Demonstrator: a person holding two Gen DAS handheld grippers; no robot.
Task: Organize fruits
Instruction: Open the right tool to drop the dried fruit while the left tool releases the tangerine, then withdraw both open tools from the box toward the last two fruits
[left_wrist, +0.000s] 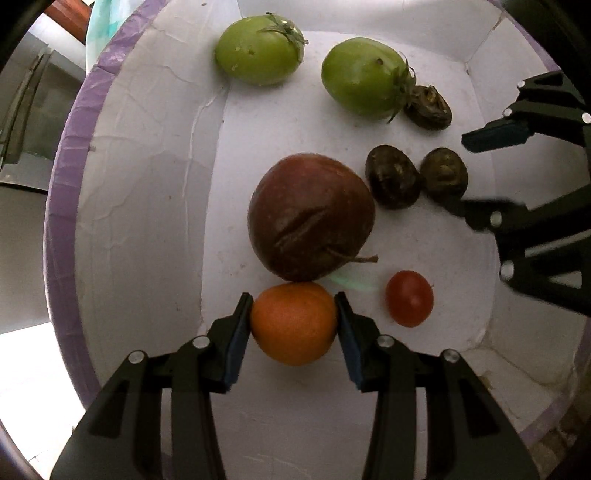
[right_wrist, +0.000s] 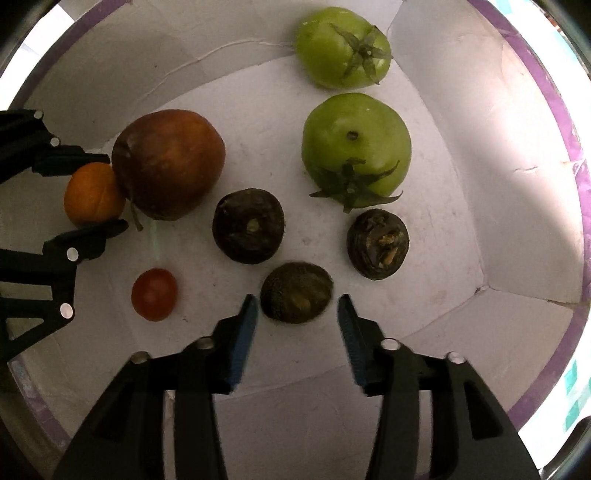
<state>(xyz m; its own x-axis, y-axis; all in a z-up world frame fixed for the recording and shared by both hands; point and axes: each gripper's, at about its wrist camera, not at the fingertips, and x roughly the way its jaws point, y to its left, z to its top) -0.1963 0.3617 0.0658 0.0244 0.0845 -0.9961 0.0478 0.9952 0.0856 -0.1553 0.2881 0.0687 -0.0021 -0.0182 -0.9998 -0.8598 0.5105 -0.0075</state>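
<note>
Inside a white-lined box with a purple rim, fruits are laid in like groups, apparently so that kinds sit together: two green tomatoes at the far side, three dark wrinkled fruits in the middle, a brown apple and a small red tomato nearer. The orange fruit is bracketed by the left gripper, its pads touching both sides. The right gripper is partly spread around the nearest dark fruit, with gaps visible, so nothing is gripped. No labels or writing can be read.
</note>
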